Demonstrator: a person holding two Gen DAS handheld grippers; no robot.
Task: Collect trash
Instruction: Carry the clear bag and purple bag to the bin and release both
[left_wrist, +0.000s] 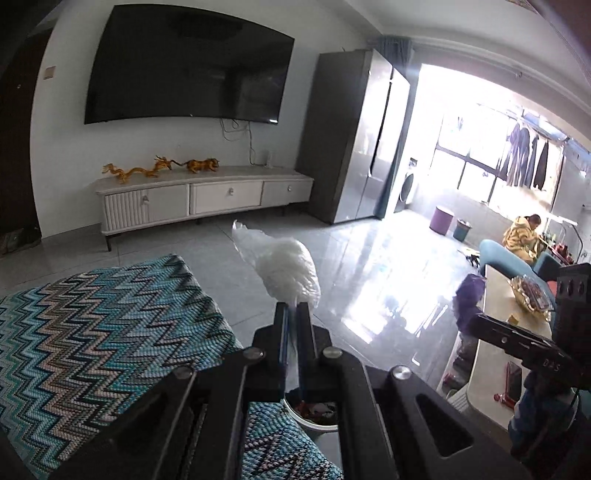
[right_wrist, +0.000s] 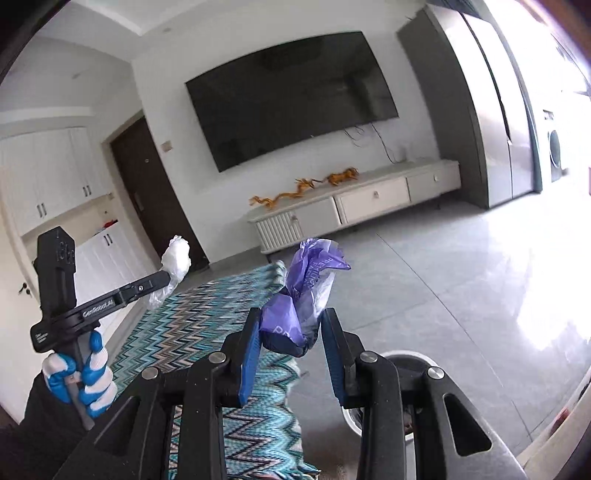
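My left gripper (left_wrist: 292, 308) is shut on a crumpled clear plastic bag (left_wrist: 284, 267), held in the air above the floor; it also shows in the right wrist view (right_wrist: 176, 258). My right gripper (right_wrist: 291, 325) is shut on a crumpled purple wrapper (right_wrist: 303, 295), which sticks up between the blue pads (right_wrist: 248, 360). The same wrapper shows in the left wrist view (left_wrist: 469, 299). A white trash bin (right_wrist: 406, 360) sits on the floor just below both grippers, mostly hidden; its rim and contents show in the left wrist view (left_wrist: 314, 413).
A zigzag-patterned blue cover (left_wrist: 96, 332) lies at the left. A low table (left_wrist: 498, 332) with a snack tray stands at the right. A TV cabinet (left_wrist: 207, 195), a wall TV and a tall fridge (left_wrist: 354, 136) stand across the glossy tiled floor. A person sits far right.
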